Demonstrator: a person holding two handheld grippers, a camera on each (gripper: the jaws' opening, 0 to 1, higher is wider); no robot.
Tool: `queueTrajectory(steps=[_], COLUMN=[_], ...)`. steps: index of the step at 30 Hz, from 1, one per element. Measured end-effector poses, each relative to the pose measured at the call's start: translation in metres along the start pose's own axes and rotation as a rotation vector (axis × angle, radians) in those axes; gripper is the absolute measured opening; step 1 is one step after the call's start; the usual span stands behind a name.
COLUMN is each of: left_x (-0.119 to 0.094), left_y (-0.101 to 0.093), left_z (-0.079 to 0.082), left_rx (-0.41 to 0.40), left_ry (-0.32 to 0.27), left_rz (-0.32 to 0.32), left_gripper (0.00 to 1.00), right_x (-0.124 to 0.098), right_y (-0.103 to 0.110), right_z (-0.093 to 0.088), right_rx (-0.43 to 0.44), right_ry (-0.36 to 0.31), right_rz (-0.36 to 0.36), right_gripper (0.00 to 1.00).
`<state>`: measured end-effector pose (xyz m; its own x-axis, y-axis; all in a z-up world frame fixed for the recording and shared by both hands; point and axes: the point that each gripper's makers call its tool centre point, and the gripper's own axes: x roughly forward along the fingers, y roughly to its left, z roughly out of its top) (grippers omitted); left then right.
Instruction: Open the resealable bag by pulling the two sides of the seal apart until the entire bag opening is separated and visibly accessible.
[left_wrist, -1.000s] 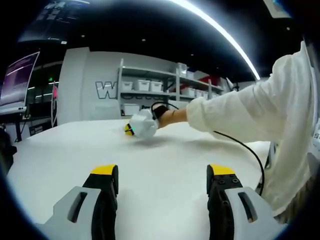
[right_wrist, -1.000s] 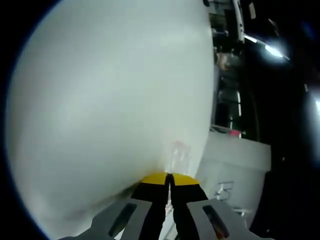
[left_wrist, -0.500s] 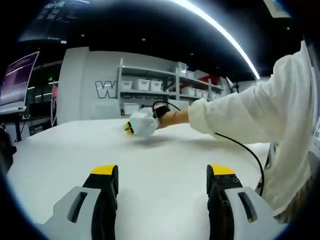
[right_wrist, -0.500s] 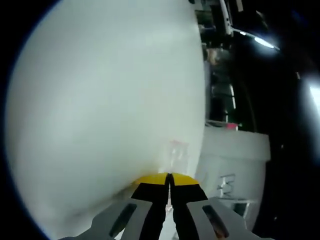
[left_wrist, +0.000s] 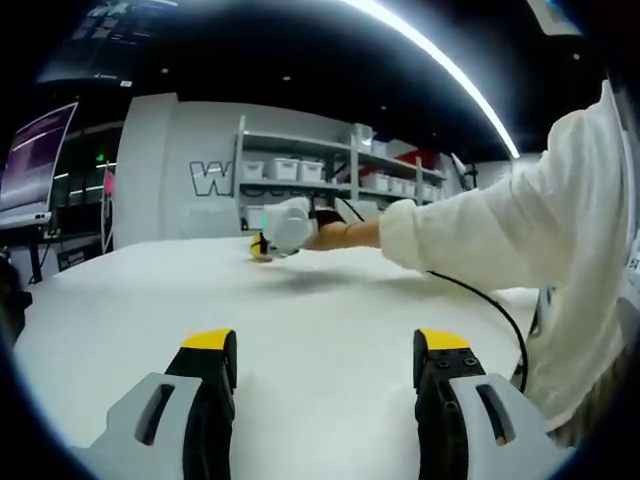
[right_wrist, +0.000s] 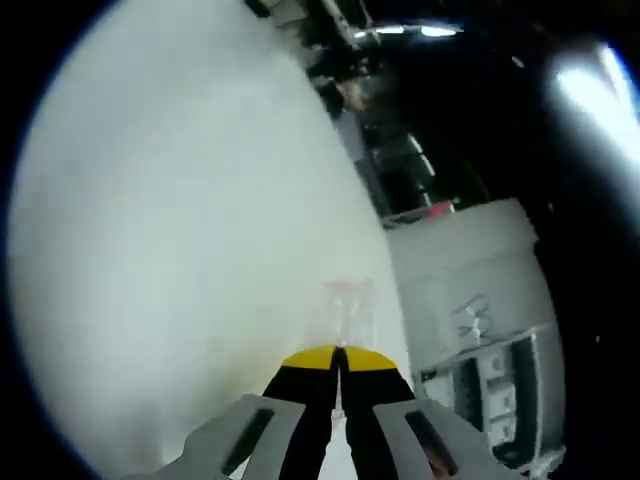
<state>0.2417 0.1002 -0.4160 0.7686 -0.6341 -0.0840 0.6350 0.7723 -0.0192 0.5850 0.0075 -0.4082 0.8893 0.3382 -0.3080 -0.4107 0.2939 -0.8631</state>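
While the right gripper (right_wrist: 338, 352) has its yellow-tipped fingers pressed together on the near edge of the clear resealable bag (right_wrist: 348, 308), the left gripper (left_wrist: 325, 350) sits low over the white counter (left_wrist: 320, 300) with its fingers wide apart and nothing between them. That's the worry right there: only one side of the seal looks to be held, and the other hand is well apart from the action.

From the left gripper view, the right gripper (left_wrist: 285, 226) is out at the far side of the counter, at the end of a white sleeve (left_wrist: 500, 230), with a black cable (left_wrist: 480, 300) trailing toward the near right. The bag itself is too faint to pick out from that side. In the right gripper view it's a pale, see-through film rising from the fingertips, with faint reddish marks on it, and whether the seal is parted at all I can't tell.

So what could go wrong? If the right gripper pulls alone, I'd expect the whole bag to ride along and the seal to stay closed. The pinch looks to catch only a thin strip of slick film, so a sharp tug could slip it free. If those fingers have both layers pinched together, pulling won't separate anything. And the left gripper has a long reach across open counter; coming in fast, it could shove the light bag or snag that cable.
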Motion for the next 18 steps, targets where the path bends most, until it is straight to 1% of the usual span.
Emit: queueTrajectory(steps=[2,3,4,5,6,8,11,14,16,18], left_x=[0.000,0.000,0.000,0.000,0.000,0.000,0.000,0.000,0.000,0.000], left_y=[0.000,0.000,0.000,0.000,-0.001,-0.001,-0.002,-0.002,-0.002,-0.003], left_z=[0.000,0.000,0.000,0.001,0.001,0.001,0.001,0.002,0.001,0.001], left_rx=[0.001,0.001,0.001,0.001,0.002,0.004,0.005,0.006,0.007,0.007], left_ry=[0.001,0.001,0.000,-0.001,-0.002,-0.001,-0.002,-0.002,-0.001,0.000], left_rz=[0.001,0.001,0.000,0.000,-0.001,-0.002,-0.003,-0.004,-0.005,-0.005], left_gripper=[0.71,0.71,0.71,0.71,0.71,0.71,0.71,0.71,0.71,0.71], right_x=[0.000,0.000,-0.001,-0.001,-0.001,0.005,-0.002,-0.007,-0.005,-0.009], right_y=[-0.005,-0.009,-0.010,-0.016,-0.020,-0.030,-0.039,-0.049,-0.058,-0.063], right_z=[-0.002,-0.003,-0.003,-0.003,-0.003,-0.007,-0.007,-0.010,-0.018,-0.022], right_rx=[0.083,0.143,0.173,0.224,0.251,0.315,0.436,0.595,0.692,0.805], right_ry=[-0.006,-0.014,-0.017,-0.027,-0.035,-0.045,-0.075,-0.107,-0.104,-0.120], right_rz=[-0.002,-0.007,-0.010,-0.016,-0.023,-0.033,-0.051,-0.074,-0.087,-0.101], right_gripper=[0.00,0.00,0.00,0.00,0.00,0.00,0.00,0.00,0.00,0.00])
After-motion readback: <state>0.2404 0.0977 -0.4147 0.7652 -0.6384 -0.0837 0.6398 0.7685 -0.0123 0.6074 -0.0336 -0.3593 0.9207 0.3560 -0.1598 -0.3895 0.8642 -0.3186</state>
